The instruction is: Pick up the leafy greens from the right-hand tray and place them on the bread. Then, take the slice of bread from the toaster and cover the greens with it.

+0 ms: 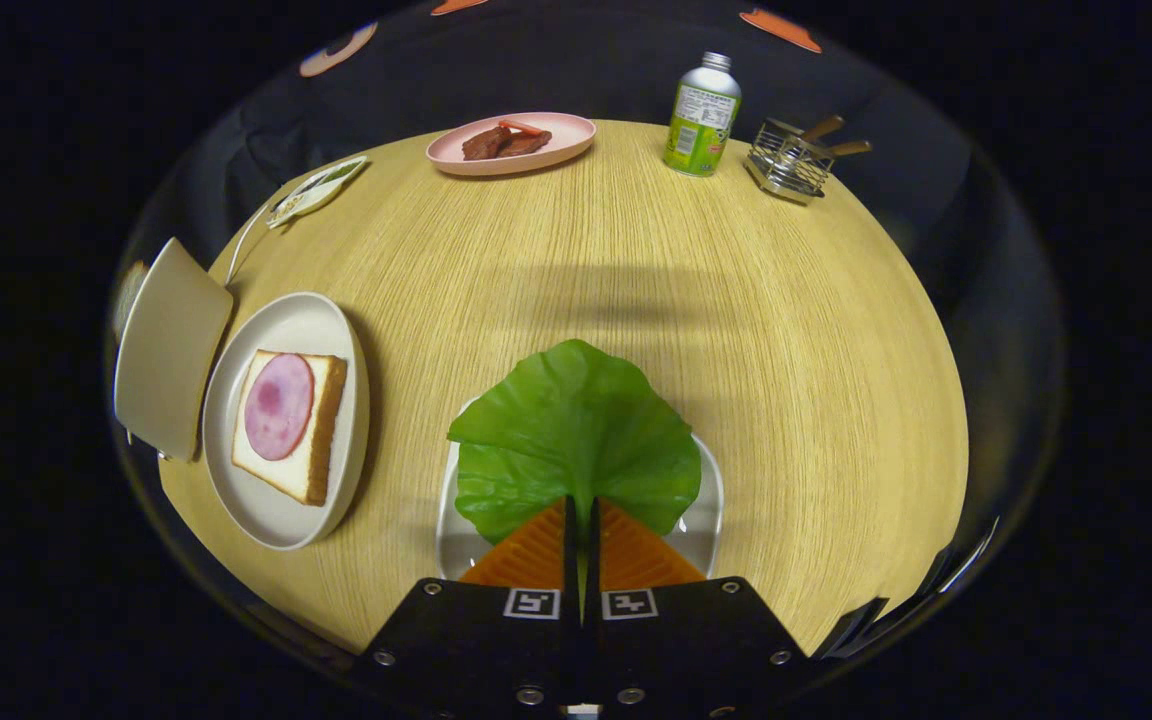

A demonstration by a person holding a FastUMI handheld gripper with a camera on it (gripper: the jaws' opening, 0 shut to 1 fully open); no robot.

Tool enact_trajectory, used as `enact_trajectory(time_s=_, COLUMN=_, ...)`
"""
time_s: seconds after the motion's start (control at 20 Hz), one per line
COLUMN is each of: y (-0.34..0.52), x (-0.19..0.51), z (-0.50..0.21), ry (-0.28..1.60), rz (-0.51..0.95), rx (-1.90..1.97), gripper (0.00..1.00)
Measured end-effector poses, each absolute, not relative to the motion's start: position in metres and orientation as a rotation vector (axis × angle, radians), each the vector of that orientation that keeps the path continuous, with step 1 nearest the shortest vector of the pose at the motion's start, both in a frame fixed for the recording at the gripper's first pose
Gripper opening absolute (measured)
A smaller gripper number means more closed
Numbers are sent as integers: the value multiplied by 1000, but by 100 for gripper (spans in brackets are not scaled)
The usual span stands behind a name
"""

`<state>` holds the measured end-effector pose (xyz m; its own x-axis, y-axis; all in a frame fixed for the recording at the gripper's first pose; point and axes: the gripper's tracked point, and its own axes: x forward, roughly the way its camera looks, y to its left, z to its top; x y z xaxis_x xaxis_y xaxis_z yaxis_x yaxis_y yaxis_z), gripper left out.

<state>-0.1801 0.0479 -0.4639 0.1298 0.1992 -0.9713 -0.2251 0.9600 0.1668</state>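
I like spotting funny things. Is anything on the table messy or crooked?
Nothing is spilled or broken. One small oddity: the leaf is bigger than its tray and hangs over the far rim. The hand-held gripper is shut on the leaf's near edge.

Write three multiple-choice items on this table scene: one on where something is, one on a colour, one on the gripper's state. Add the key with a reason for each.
1. Where does the green leaf sit?
A. On the pink plate
B. Over the small white tray, at the fingertips
C. On the bread

2. What colour is the plate holding the meat pieces?
A. Pink
B. Blue
C. Black

3. How does the gripper stand?
A. Wide open over the bottle
B. Open around the bread
C. Fingers closed together on the leaf's near edge

Key: B, the leaf spreads over the tray just ahead of the fingers; A, the far plate beside the bottle is pink; C, both fingers meet with the leaf's edge pinched between them.
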Motion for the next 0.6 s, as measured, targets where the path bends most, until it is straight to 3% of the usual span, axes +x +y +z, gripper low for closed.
enact_trajectory(time_s=0.6, y=93, x=-161, z=-378, ry=1252, rz=395, rx=138, gripper=1)
